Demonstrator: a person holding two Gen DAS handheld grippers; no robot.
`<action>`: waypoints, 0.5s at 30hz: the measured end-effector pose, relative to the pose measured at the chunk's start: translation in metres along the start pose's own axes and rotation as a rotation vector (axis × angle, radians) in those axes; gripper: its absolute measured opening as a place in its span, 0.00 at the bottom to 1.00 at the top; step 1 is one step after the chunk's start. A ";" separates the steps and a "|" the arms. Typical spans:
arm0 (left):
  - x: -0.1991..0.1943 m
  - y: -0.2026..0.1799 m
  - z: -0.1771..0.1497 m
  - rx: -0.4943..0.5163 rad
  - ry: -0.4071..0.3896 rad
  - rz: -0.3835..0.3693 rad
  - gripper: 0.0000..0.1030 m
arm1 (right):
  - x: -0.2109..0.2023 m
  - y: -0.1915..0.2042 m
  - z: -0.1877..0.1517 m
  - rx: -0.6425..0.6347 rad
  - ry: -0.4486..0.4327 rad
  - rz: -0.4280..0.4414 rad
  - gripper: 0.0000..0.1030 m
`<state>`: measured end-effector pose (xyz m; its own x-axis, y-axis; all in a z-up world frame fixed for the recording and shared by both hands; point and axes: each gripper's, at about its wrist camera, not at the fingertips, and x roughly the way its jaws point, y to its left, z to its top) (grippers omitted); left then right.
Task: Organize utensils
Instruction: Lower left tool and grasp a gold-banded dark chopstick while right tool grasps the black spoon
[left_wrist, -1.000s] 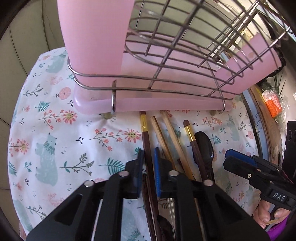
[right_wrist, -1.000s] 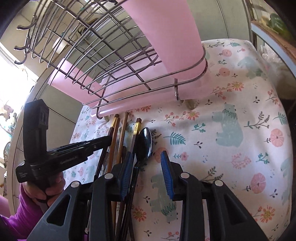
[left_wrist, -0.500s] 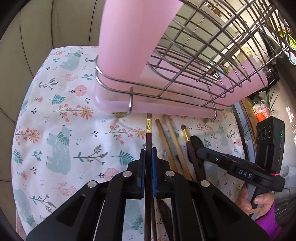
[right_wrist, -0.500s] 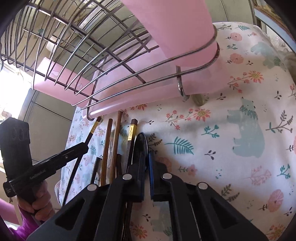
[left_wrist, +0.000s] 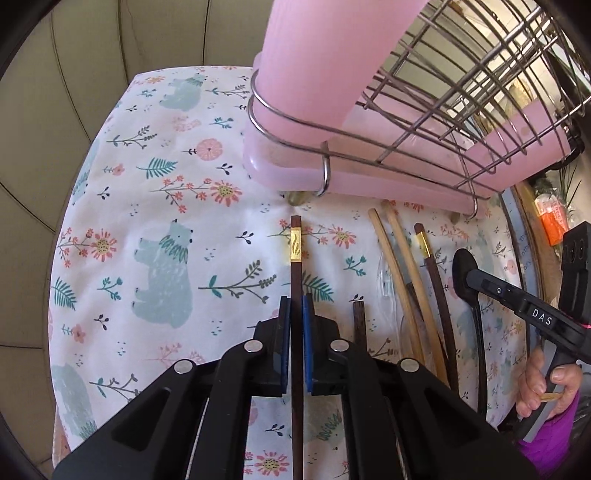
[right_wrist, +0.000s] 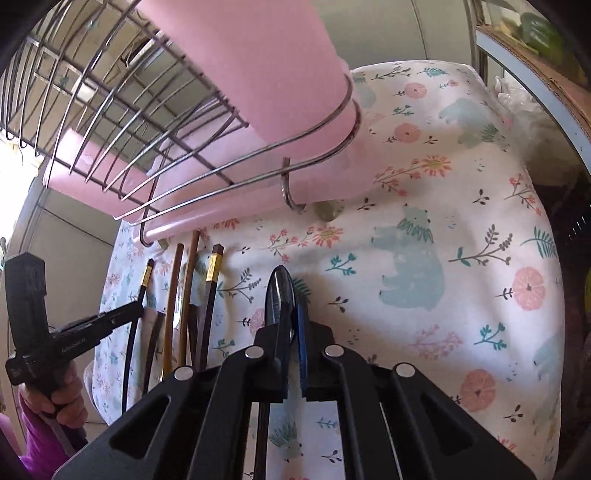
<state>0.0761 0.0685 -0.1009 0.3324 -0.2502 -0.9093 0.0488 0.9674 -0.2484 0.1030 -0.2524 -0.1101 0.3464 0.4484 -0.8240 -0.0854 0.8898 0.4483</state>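
Observation:
My left gripper (left_wrist: 295, 306) is shut on a dark chopstick (left_wrist: 295, 258) with a gold band, lifted off the cloth and pointing toward the pink holder (left_wrist: 314, 74) of the wire rack (left_wrist: 461, 110). My right gripper (right_wrist: 291, 314) is shut on a black spoon (right_wrist: 279, 291), bowl forward, above the cloth. Other utensils lie on the cloth: two light wooden chopsticks (left_wrist: 399, 266), a second dark gold-banded chopstick (left_wrist: 432, 273) and a dark stick (left_wrist: 360, 321). In the right wrist view they lie left of the spoon (right_wrist: 184, 288).
The rack sits on a pink drip tray (left_wrist: 369, 181) on a floral bear-print cloth (left_wrist: 166, 258). The right gripper body shows at right in the left wrist view (left_wrist: 524, 314). The left one shows at left in the right wrist view (right_wrist: 74, 332). An orange packet (left_wrist: 552, 218) lies far right.
Both grippers closed from open: the left on the dark chopstick, the right on the black spoon. Both have lifted and moved apart, the chopstick leftward and the spoon rightward from the pile.

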 end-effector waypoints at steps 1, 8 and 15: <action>0.000 0.000 0.002 0.011 0.007 0.005 0.05 | 0.001 0.001 0.001 -0.006 0.006 -0.007 0.07; 0.022 -0.020 0.021 0.060 0.077 0.028 0.07 | 0.019 0.020 0.005 -0.061 0.061 -0.028 0.09; 0.030 -0.034 0.028 0.125 0.062 0.054 0.07 | 0.032 0.040 0.000 -0.130 0.037 -0.038 0.06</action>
<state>0.1110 0.0291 -0.1102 0.2792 -0.1956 -0.9401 0.1502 0.9759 -0.1584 0.1109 -0.2031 -0.1182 0.3176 0.4149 -0.8527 -0.1942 0.9086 0.3698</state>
